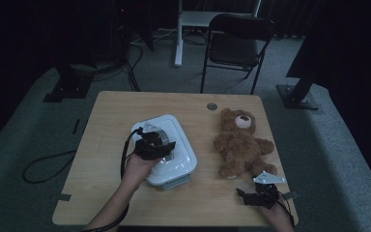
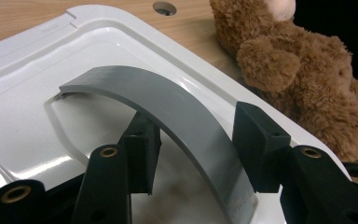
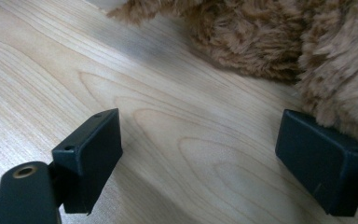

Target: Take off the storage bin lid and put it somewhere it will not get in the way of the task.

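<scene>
left gripper view: left claw [image 2: 193, 149] straddles grey handle [image 2: 177, 121] of white box [image 2: 28, 116], jaws not clearly pressing it. high view: box at bench [image 1: 106, 111] centre, teddy bear [image 1: 241, 142] at 3 o'clock of it. right claw [image 3: 196, 158] open, by bear's foot.

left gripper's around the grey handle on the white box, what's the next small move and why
Probably close the left gripper the rest of the way on the handle. The grey handle arches up between its jaws, and a gap shows on the right side, so the pads don't seem to clamp it yet. Lifting the white box now might let it slip. The right gripper sits open on the table by the bear.
</scene>
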The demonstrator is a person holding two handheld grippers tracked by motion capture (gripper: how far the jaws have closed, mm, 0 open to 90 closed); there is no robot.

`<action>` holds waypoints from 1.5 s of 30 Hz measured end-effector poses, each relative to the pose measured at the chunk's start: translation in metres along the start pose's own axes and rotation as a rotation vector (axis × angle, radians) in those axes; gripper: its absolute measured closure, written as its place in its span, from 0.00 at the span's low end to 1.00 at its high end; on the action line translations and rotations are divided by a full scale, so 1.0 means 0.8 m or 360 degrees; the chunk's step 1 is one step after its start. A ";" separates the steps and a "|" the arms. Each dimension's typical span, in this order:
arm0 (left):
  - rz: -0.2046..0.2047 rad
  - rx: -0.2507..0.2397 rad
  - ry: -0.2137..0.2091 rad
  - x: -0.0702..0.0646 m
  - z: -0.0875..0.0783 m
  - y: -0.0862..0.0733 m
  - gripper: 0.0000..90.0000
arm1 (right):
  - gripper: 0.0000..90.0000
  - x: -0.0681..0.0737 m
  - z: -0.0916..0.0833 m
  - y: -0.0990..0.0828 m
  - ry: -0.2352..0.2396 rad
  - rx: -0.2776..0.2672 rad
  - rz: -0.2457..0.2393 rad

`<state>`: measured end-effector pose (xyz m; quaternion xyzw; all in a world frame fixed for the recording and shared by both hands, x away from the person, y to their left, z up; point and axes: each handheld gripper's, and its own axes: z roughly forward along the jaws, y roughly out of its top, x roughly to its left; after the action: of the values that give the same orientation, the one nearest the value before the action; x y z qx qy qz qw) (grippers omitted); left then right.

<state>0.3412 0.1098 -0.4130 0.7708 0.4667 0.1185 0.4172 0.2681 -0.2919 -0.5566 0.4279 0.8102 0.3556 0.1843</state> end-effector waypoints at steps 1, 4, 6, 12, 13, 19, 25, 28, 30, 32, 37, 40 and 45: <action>-0.0017 0.0001 -0.0014 0.002 0.000 0.000 0.61 | 0.15 0.000 0.000 0.000 0.0001 -0.0001 0.0001; -0.0022 -0.0005 -0.0011 0.002 -0.002 -0.002 0.63 | 0.15 0.000 0.000 0.000 0.0000 -0.0001 0.0003; -0.0043 -0.0010 -0.0020 0.003 -0.003 -0.002 0.64 | 0.15 0.000 0.000 0.000 0.0000 -0.0001 0.0003; -0.0061 -0.0030 -0.0052 0.003 -0.010 0.001 0.69 | 0.15 0.000 0.000 0.000 -0.0001 -0.0002 0.0005; -0.0065 -0.0037 -0.0061 0.002 -0.011 0.002 0.70 | 0.15 0.000 0.000 0.000 -0.0001 -0.0001 0.0003; -0.0056 -0.0063 -0.0088 -0.001 -0.019 0.005 0.73 | 0.15 0.000 0.000 0.000 -0.0003 -0.0003 0.0003; -0.0067 -0.0078 -0.0161 -0.001 -0.029 0.009 0.77 | 0.15 0.000 0.000 0.000 -0.0002 -0.0003 0.0001; -0.0050 -0.0093 -0.0159 -0.003 -0.035 0.011 0.77 | 0.15 0.000 0.000 0.000 -0.0002 -0.0002 0.0001; -0.0040 -0.0108 -0.0165 -0.003 -0.040 0.012 0.78 | 0.15 0.000 0.000 0.000 -0.0002 -0.0003 0.0002; -0.0040 -0.0120 -0.0160 -0.002 -0.045 0.014 0.79 | 0.15 0.000 0.000 0.000 -0.0003 -0.0002 0.0002; -0.0030 -0.0159 -0.0134 0.002 -0.061 0.017 0.79 | 0.15 0.000 0.000 0.000 -0.0003 -0.0002 0.0002; -0.0028 -0.0183 -0.0121 0.005 -0.071 0.018 0.80 | 0.15 0.000 0.000 0.000 -0.0003 -0.0002 0.0002; -0.0029 -0.0214 -0.0096 0.016 -0.088 0.018 0.81 | 0.15 0.000 0.000 0.000 -0.0003 -0.0002 0.0002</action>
<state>0.3166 0.1543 -0.3608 0.7399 0.4519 0.1225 0.4831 0.2683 -0.2919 -0.5566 0.4286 0.8096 0.3559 0.1851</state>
